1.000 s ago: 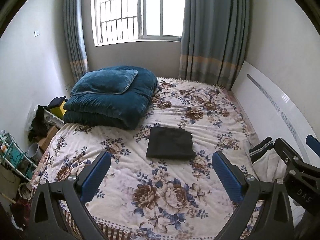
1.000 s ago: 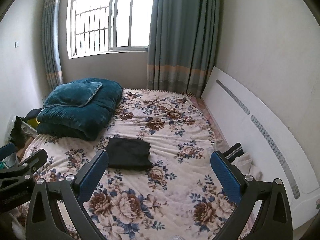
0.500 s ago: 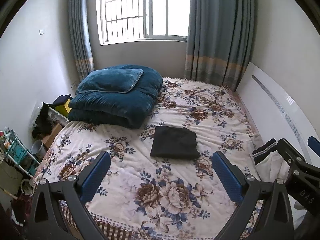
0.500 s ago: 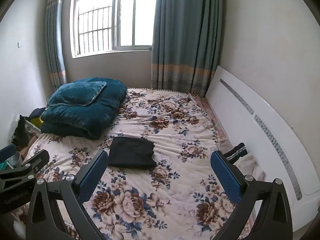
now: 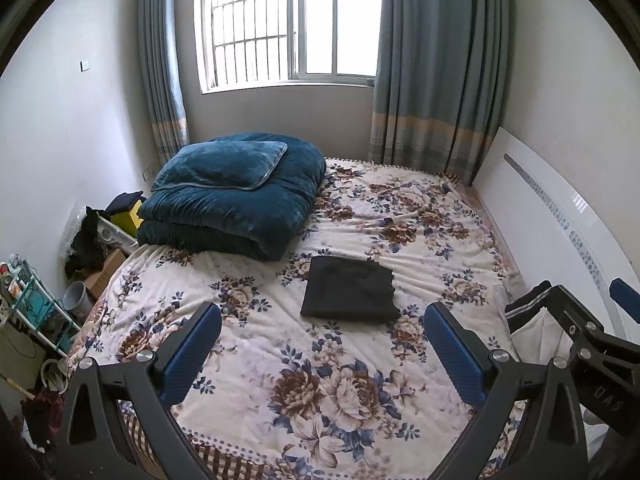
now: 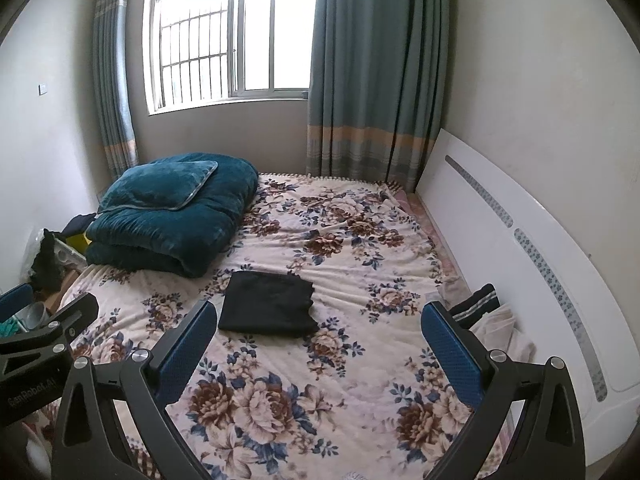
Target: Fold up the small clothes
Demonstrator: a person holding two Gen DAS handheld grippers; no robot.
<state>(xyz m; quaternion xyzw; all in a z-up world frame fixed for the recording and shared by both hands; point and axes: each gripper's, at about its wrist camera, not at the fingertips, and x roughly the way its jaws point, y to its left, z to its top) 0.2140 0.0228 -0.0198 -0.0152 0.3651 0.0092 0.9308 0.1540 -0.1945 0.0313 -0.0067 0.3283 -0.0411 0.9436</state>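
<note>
Left gripper (image 5: 322, 344) jaws spread wide, nothing held, raised above the floral bedspread (image 5: 340, 392). Right gripper (image 6: 319, 342) same, wide and empty, level beside it. One folded black garment (image 5: 349, 293) flat mid-bed, apart from both. One white striped-cuff garment (image 6: 494, 322) at the bed's right edge. One teal quilt (image 5: 240, 200), one pillow (image 5: 224, 166) on top

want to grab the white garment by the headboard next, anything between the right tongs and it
Nothing visible. The white garment lies just beyond the open right tongs, with only bare floral bedspread between; the folded black garment sits off to the left.
</note>
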